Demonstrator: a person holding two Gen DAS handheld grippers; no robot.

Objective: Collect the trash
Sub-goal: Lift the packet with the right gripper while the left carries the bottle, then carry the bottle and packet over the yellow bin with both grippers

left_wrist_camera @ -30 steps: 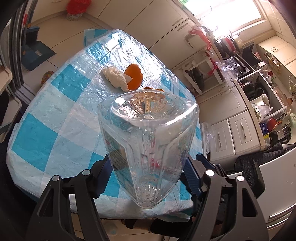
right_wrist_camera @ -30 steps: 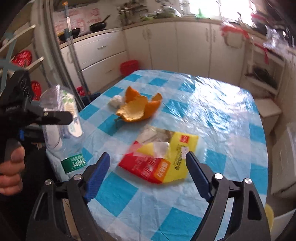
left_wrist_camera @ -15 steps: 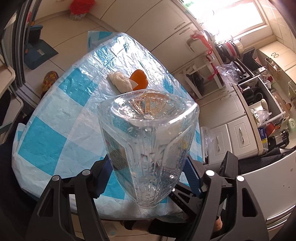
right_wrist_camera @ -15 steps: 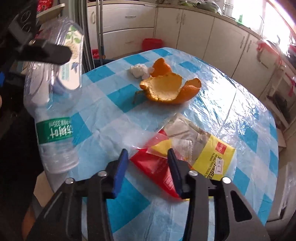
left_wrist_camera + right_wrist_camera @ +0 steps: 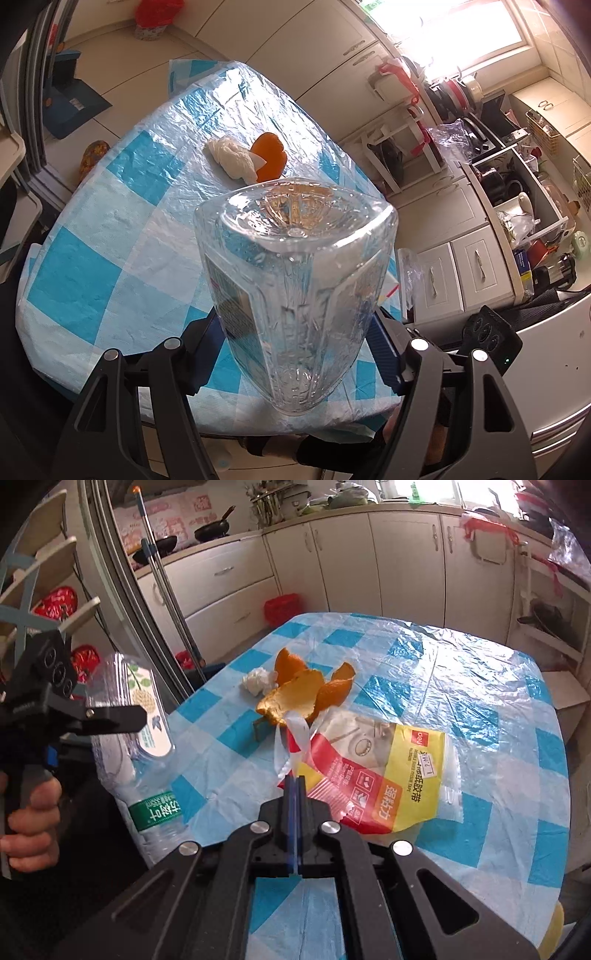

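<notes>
Plastic: 1 bottle [image 5: 295, 291] gripped by left fingers [image 5: 207, 332]; right fingers [image 5: 301, 790] just closed pinching 1 wrapper [image 5: 373, 771].

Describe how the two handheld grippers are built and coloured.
Both the left gripper and the right gripper are matte black plastic linkages with round silver rivets at the pivots and ribbed blue finger pads. Triangular cutouts lighten the outer arms.

Left gripper [image 5: 295, 332] is held clamped, tilted downward; right gripper [image 5: 294, 781] is pinched fully together, angled downward.
</notes>
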